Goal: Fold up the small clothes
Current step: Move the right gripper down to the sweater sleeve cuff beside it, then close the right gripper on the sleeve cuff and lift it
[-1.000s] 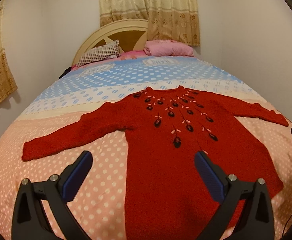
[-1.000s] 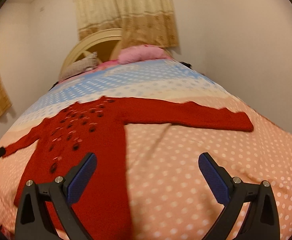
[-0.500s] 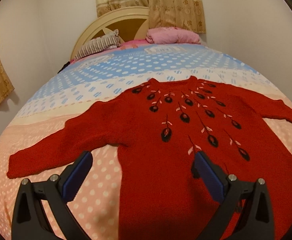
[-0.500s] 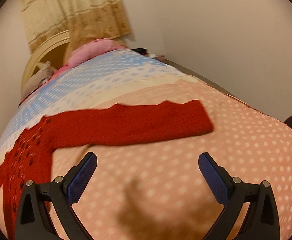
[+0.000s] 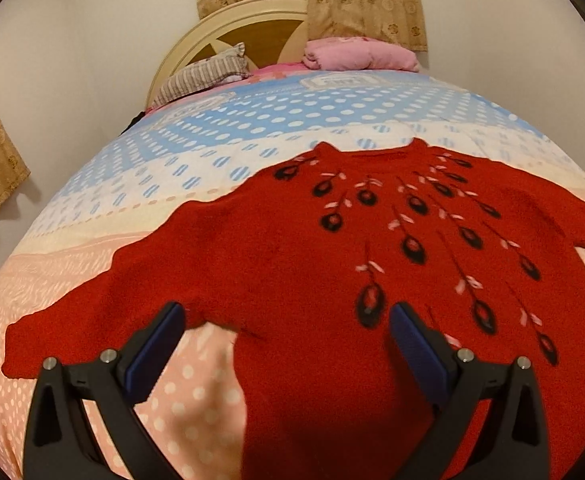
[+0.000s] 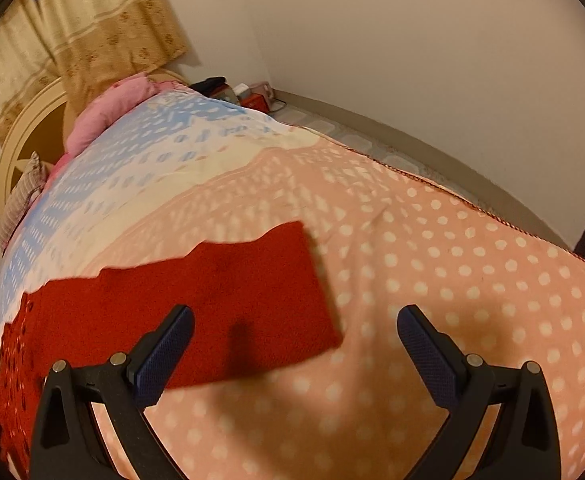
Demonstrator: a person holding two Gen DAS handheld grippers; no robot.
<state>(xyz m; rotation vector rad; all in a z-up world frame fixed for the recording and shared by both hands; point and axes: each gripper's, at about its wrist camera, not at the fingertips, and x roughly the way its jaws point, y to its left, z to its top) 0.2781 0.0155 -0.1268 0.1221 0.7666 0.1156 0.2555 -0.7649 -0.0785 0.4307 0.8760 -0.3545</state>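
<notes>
A red knitted sweater with dark feather motifs lies flat, front up, on the bed with both sleeves spread out. My left gripper hovers open over the left armpit area, where the left sleeve meets the body. In the right wrist view the right sleeve runs from the left to its cuff near the middle. My right gripper stands open just above that cuff end, its left finger over the sleeve. Neither gripper holds anything.
The bed cover is pink with white dots near me, blue and white farther away. A striped pillow and a pink pillow lie by the headboard. Small items sit on the floor by the wall, right of the bed.
Both grippers have moved forward and lower toward the sweater. The left now sits over the armpit area; the right has swung right and closed in on the right sleeve's cuff.
</notes>
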